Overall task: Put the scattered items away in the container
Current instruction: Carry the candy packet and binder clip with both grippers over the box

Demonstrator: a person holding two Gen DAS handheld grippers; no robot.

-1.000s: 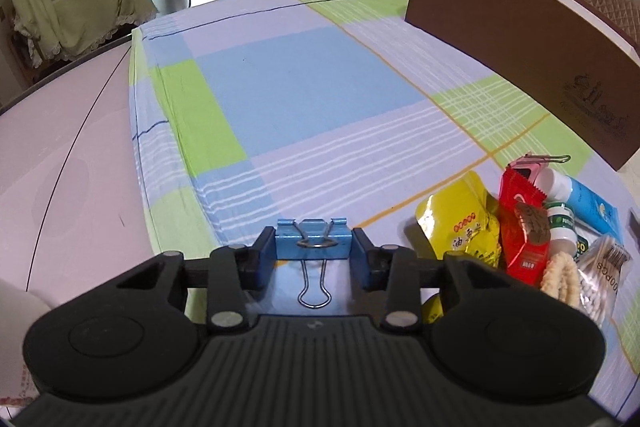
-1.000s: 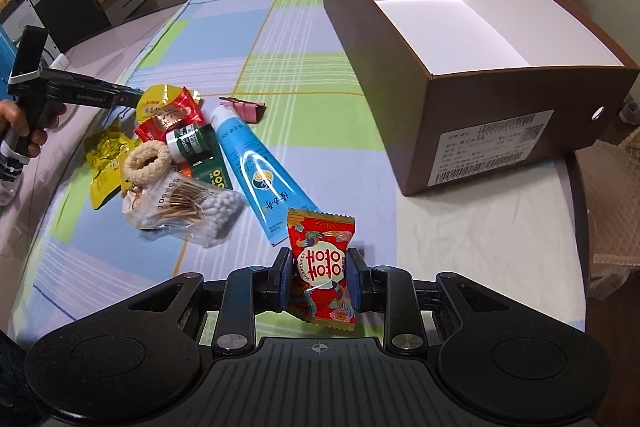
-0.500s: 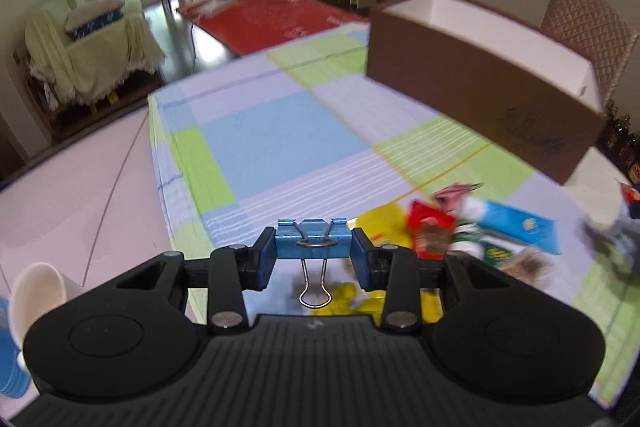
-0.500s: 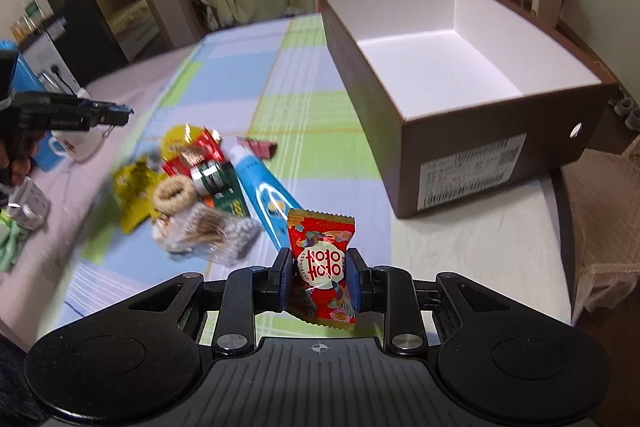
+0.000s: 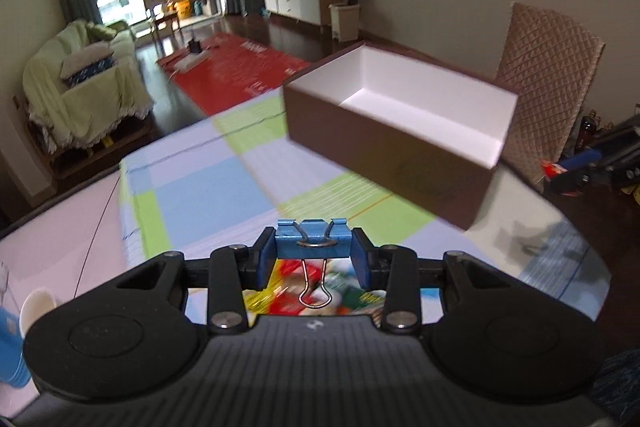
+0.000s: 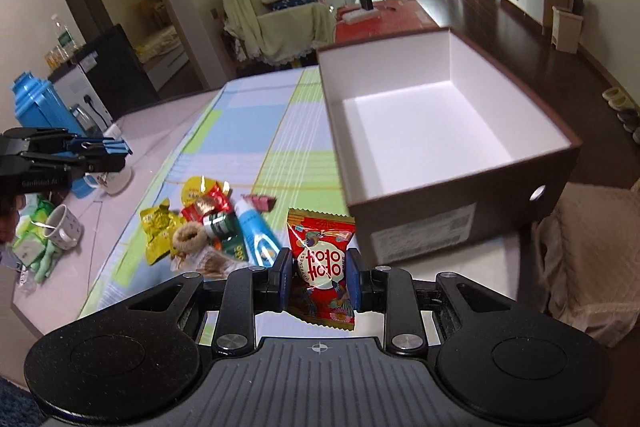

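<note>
My left gripper (image 5: 314, 251) is shut on a blue binder clip (image 5: 313, 238), held high above the table; it also shows as the left gripper (image 6: 100, 151) in the right wrist view. My right gripper (image 6: 320, 273) is shut on a red snack packet (image 6: 322, 267), raised near the table's front. The brown box (image 6: 460, 223) with a white inside (image 5: 420, 107) stands open and holds nothing. A pile stays on the checked cloth (image 6: 248, 131): yellow packets (image 6: 158, 231), a blue tube (image 6: 256, 227), a ring biscuit (image 6: 188, 237) and a red packet (image 6: 208, 203).
On the left table edge are a white cup (image 6: 60, 227), a blue jug (image 6: 38, 107) and green wrapped items (image 6: 34, 247). A quilted chair (image 5: 548, 87) stands behind the box. A padded seat (image 6: 588, 251) sits to the right.
Both grippers have lifted with their loads; the box's inside now shows from both views. The pile has slipped beneath the left gripper's fingers.
</note>
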